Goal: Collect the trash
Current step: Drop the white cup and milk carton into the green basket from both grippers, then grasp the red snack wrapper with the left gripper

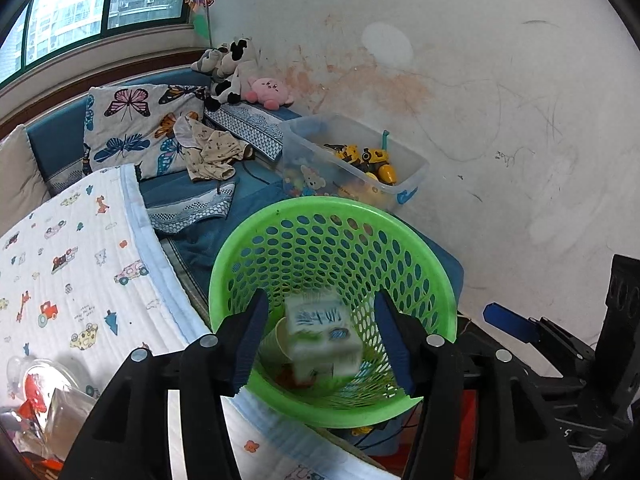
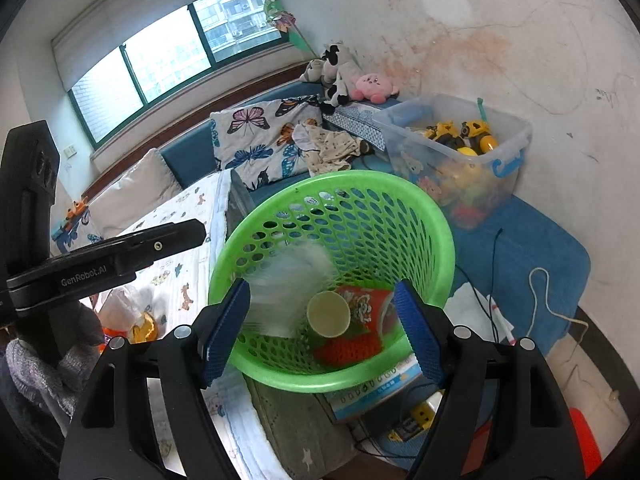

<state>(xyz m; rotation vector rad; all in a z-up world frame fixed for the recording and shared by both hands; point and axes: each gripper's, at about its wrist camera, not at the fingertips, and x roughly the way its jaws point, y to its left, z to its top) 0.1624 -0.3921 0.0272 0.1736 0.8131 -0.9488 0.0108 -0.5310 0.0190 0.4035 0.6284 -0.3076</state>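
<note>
A green perforated basket (image 1: 256, 236) stands beside the bed; it also shows in the right wrist view (image 2: 436, 216). My left gripper (image 1: 322, 346) is open above it. A white and green milk carton (image 1: 320, 336), blurred, is between the jaws, apart from both pads, over a paper cup (image 1: 280, 340). My right gripper (image 2: 320, 328) is open and empty above the basket. Inside lie a paper cup (image 2: 328, 314), a red snack packet (image 2: 360, 320) and a blurred white shape (image 2: 288, 280).
A clear toy bin (image 1: 360, 160) stands behind the basket by the stained wall; it also shows in the right wrist view (image 2: 460, 152). A printed quilt (image 1: 72, 264) covers the bed at left. Plastic wrappers (image 1: 36, 396) lie at its near corner. Cables (image 2: 540, 296) trail at right.
</note>
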